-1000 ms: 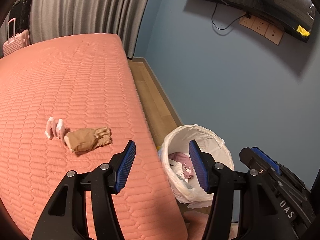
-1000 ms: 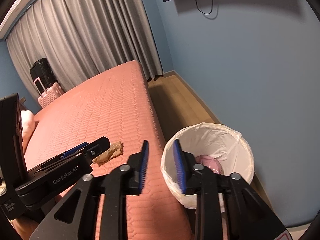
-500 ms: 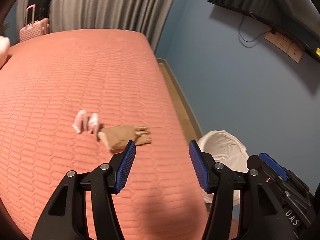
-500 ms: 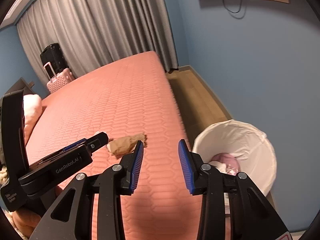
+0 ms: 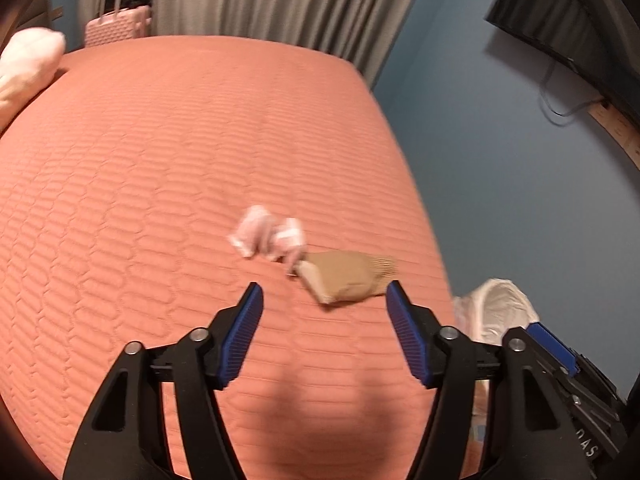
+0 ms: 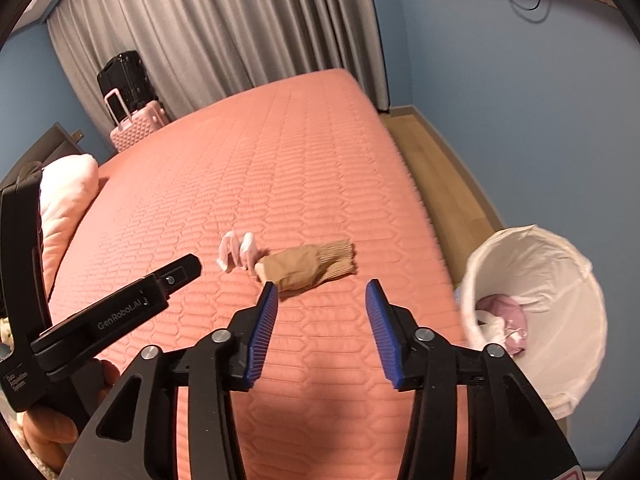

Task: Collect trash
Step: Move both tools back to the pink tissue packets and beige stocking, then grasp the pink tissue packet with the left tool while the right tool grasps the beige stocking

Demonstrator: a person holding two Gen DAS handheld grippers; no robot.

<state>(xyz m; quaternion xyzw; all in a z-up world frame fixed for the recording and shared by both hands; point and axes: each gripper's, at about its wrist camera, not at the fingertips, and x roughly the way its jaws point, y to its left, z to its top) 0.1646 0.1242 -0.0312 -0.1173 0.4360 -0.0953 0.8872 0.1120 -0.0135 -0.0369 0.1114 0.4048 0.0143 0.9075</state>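
A crumpled brown paper bag (image 5: 348, 276) (image 6: 308, 266) lies on the salmon quilted bed (image 5: 160, 160) (image 6: 280, 152) near its right edge. A small pink-white crumpled wrapper (image 5: 268, 236) (image 6: 238, 250) touches the bag's left end. My left gripper (image 5: 325, 290) hovers just short of the bag, jaws opening, nothing between them. My right gripper (image 6: 322, 286) hangs beside it, also opening and empty, with the bag just beyond its tips. A bin with a white liner (image 5: 496, 312) (image 6: 540, 292) stands on the floor to the right and holds pink and white scraps.
A pink suitcase (image 6: 138, 126) and a black one (image 6: 124, 76) stand by the grey curtain (image 6: 220, 28) beyond the bed. A pale pillow (image 6: 68, 200) lies at the left. A wooden floor strip (image 6: 440, 176) runs between the bed and the blue wall (image 6: 520, 100).
Both grippers have swung left, from over the bin to over the bed, and dropped a little. Their jaws have widened. The bag now sits just ahead of both pairs of tips.
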